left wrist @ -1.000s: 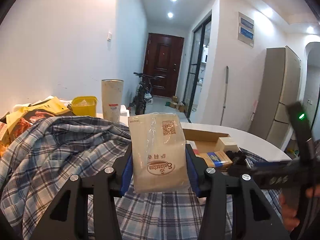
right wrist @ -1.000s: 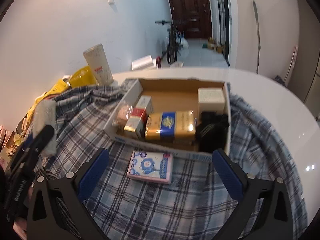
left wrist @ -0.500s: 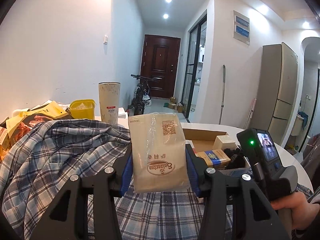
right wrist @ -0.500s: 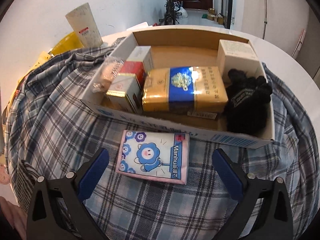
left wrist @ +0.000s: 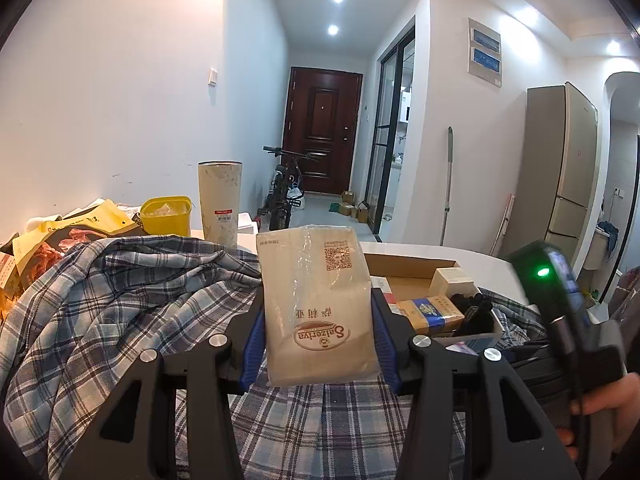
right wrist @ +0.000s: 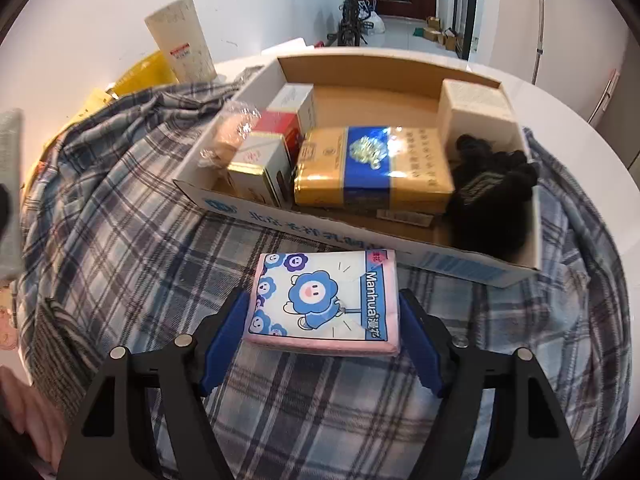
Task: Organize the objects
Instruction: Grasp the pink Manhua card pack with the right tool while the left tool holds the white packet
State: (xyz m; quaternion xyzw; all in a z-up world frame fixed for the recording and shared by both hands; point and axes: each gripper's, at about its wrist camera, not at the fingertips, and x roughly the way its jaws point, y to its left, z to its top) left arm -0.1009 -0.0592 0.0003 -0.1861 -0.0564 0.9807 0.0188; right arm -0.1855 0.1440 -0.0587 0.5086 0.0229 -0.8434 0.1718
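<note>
The left gripper (left wrist: 318, 344) holds a beige packet (left wrist: 318, 308) upright, clamped between its blue pads above the plaid shirt (left wrist: 120, 300). The right gripper (right wrist: 322, 334) has just been closing; its jaws now flank a pink tissue pack (right wrist: 326, 300) lying on the shirt, just in front of the cardboard box (right wrist: 400, 248) on the white desk (right wrist: 580, 136).

Box (right wrist: 360, 236) wall blocked 12 o'clock just past tissue pack (right wrist: 326, 300); bare plaid cloth (right wrist: 120, 248) open toward 9.
</note>
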